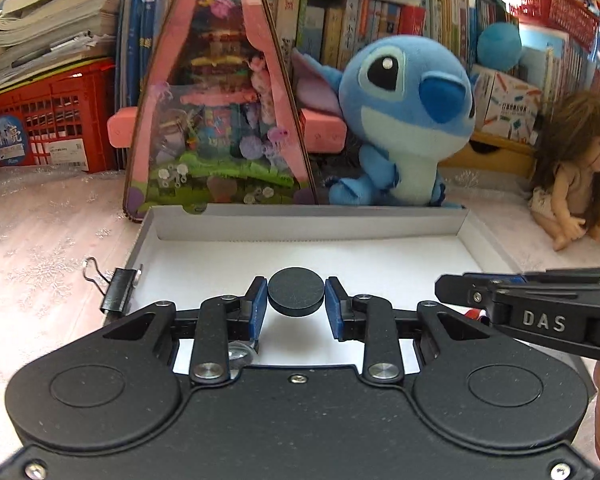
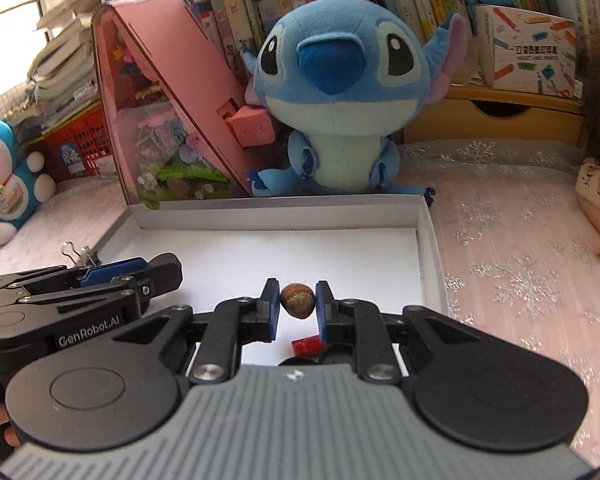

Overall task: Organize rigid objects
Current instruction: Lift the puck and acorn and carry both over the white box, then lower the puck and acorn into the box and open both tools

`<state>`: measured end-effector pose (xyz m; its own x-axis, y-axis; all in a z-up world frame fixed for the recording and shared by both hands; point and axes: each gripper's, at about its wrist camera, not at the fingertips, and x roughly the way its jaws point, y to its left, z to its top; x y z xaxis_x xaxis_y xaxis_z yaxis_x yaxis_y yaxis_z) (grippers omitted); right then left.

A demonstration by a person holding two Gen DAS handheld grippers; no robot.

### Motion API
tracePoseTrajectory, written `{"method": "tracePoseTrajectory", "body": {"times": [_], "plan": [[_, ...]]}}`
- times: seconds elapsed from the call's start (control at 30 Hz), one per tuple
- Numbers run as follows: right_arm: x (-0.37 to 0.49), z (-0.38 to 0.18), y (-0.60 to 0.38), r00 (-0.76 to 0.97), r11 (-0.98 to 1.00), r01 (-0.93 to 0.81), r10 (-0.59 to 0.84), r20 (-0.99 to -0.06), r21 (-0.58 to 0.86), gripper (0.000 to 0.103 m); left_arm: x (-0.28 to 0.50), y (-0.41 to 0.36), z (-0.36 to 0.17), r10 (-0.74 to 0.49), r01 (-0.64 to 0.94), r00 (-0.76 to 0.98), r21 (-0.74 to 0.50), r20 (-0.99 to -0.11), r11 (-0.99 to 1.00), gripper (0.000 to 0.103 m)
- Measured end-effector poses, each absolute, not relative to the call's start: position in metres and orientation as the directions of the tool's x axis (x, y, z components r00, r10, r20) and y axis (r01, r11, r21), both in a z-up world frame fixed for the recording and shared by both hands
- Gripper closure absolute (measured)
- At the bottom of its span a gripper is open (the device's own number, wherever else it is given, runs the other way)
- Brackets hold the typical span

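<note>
Black disc (image 1: 296, 290) sits clamped between the blue pads of the left hand-held gripper (image 1: 296, 300), jaws nearly closed on its edges, disc held flat above the white floor of the box (image 1: 380, 256). Brown nut (image 2: 298, 301) is pinched between the pads of the right hand-held gripper (image 2: 298, 304), jaws also nearly closed, held over the same box floor.

Both grippers hang over the near part of the box, side by side. In the left wrist view the right gripper comes in from the right edge. In the right wrist view the left gripper comes in from the left edge.

Red piece (image 2: 306, 346) lies on the box floor just under the right gripper, partly hidden by its fingers; a dark round thing just beside it is mostly covered, cannot tell what. Small clear object (image 1: 240, 354) shows under the left gripper's left finger, blurred.

Box is open, low grey-white walls, sits on the desk (image 1: 40, 248) with a pale snowflake cloth. Binder clip (image 1: 114, 288) is on the box's left wall.

Behind the box, touching or just beside its far wall: pink triangular house (image 1: 220, 120) on the left, blue plush (image 1: 404, 120) on the right, upright. Doll (image 1: 572, 176) sits on the desk, right, apart from the box. Second blue plush (image 2: 8, 176) stands far left in the right wrist view. Red crate (image 1: 48, 120) with stacked papers at the back left, bookshelf (image 1: 360, 20) behind everything.
</note>
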<state>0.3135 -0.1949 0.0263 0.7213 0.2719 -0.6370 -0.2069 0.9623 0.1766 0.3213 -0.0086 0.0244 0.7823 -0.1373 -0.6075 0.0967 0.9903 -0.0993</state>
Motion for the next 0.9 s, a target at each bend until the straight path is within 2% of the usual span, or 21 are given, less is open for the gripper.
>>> {"method": "tracePoseTrajectory", "body": {"times": [0.9], "plan": [[0.322, 0.008, -0.188, 0.727, 0.978, -0.176, 0.206, -0.655, 0.112, 0.080, 0.337, -0.016, 0.009, -0.097, 0.078, 0.758, -0.058, -0.645, 0.995, 0.074]]}}
